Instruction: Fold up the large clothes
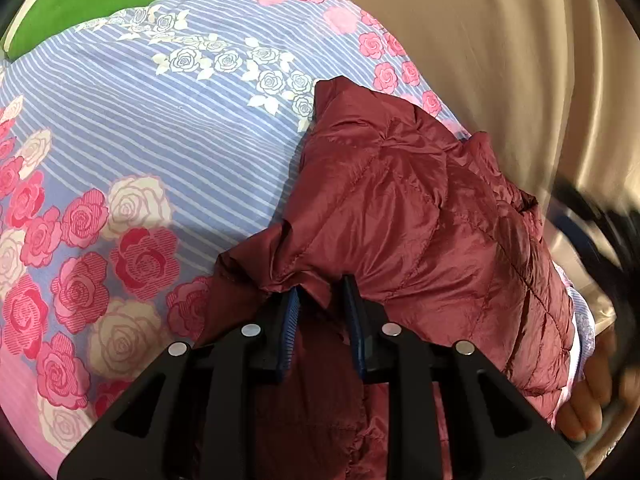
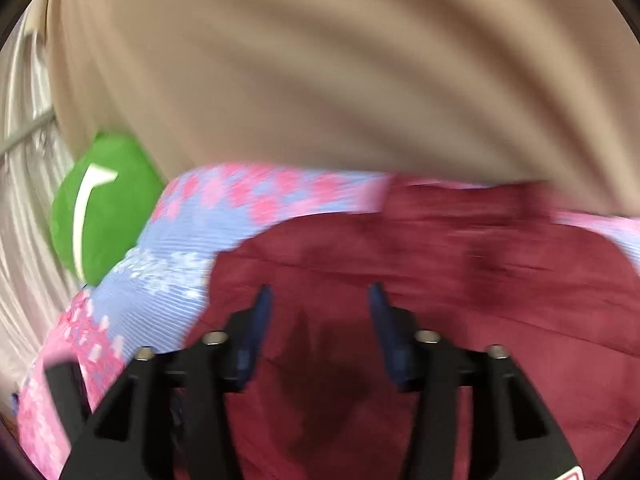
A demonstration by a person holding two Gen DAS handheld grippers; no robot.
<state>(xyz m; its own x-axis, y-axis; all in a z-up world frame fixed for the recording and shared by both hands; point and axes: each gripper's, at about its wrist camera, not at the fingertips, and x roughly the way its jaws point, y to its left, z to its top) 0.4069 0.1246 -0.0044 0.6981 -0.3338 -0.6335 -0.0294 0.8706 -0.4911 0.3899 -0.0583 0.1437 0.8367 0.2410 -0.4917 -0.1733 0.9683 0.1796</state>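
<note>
I am looking down at a maroon quilted jacket (image 1: pixel 404 208) lying bunched on the flowered sheet (image 1: pixel 132 128), close to the edge nearest the beige curtain (image 1: pixel 500 40). My left gripper (image 1: pixel 322 300) is sitting at the jacket's near edge with a flap of the fabric dipping between the two fingers; the jaws are standing a little apart, and I cannot tell whether they are pinching that flap or only framing it. My right gripper (image 2: pixel 320 300) is hovering over the jacket (image 2: pixel 460 272) with its jaws spread wide and nothing between them; that view is smeared by motion, so I am not reading finer detail from it. A bare hand (image 1: pixel 588 396) is showing at the right edge of the left view, beside the jacket's hem.

As for progress, I am judging the fold as barely begun. The jacket is lying crumpled and humped, with no clean straight edges or flat panels that I can see. What I am expecting to be left: spreading it flat, bringing the sleeves in, then folding the body over. A green pillow (image 2: pixel 100 200) is lying at the far end of the sheet (image 2: pixel 180 240), well away from the work.
</note>
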